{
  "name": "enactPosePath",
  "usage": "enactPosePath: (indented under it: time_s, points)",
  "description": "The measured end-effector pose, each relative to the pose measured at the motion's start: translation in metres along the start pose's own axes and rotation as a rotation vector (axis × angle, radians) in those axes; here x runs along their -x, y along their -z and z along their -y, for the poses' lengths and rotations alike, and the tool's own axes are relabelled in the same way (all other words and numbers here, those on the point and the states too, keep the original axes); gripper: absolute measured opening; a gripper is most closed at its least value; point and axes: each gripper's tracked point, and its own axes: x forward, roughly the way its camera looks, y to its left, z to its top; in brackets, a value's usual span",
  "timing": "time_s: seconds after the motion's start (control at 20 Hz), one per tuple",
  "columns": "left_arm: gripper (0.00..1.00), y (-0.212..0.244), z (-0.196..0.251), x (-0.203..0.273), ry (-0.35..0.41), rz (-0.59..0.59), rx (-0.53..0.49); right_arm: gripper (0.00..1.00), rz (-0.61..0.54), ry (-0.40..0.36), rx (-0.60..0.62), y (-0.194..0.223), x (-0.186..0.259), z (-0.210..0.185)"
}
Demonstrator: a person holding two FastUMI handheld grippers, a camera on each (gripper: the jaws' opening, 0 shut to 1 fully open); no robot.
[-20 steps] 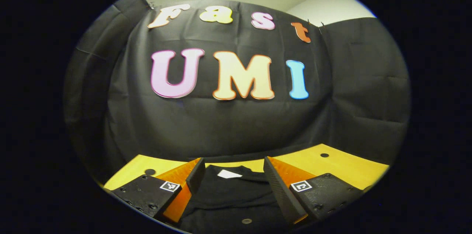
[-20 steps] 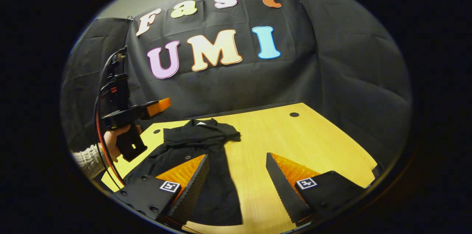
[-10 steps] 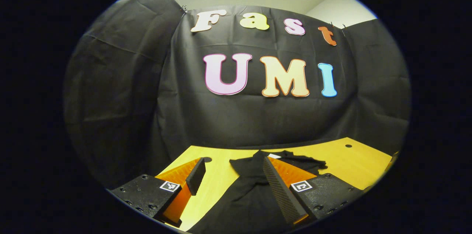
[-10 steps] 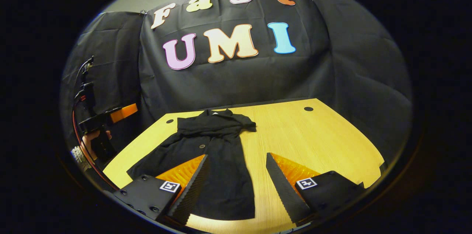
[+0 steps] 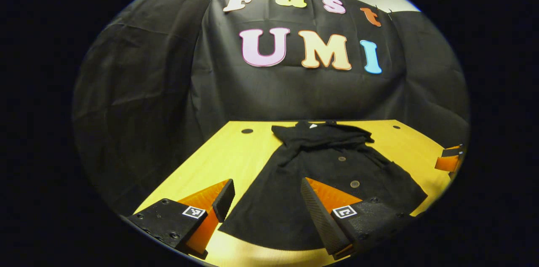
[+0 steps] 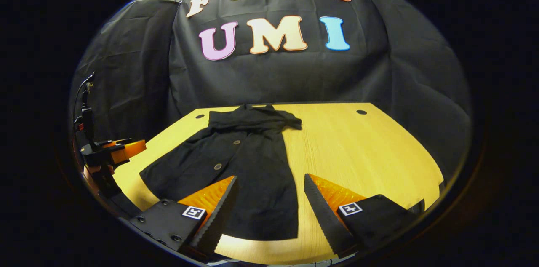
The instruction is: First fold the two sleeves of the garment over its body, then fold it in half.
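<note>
The black garment (image 5: 328, 166) lies flat on the yellow table (image 5: 210, 161), collar at the far end, hem towards me, both sleeves bunched across its upper body. Small buttons show down its front. My left gripper (image 5: 265, 185) is open above the hem's left corner, holding nothing. In the right gripper view the garment (image 6: 240, 166) sits left of centre, and my right gripper (image 6: 269, 180) hangs open over its hem's right side, one finger above cloth and the other above bare table (image 6: 362, 153). The left gripper (image 6: 113, 151) shows at the left edge, held by a hand (image 6: 99, 169).
Black cloth walls close the booth on three sides. Small round holes (image 5: 247, 131) (image 6: 361, 112) mark the table's far corners. Bare wood stretches to the right of the garment in the right gripper view. The right gripper (image 5: 448, 159) peeks in at the left gripper view's right edge.
Both grippers drew back from the collar end towards the near table edge and tilted down, so the whole garment now shows. The left gripper also dropped lower and swung out to the left.
</note>
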Motion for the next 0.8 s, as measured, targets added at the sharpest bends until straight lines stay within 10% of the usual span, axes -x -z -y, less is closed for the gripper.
enactPosePath:
  time_s: [0.8]
  points:
    - [0.94,0.107,-0.010,0.007,-0.064,-0.230,-0.046,0.99,-0.130,-0.003,0.021,0.090,-0.028,0.002]
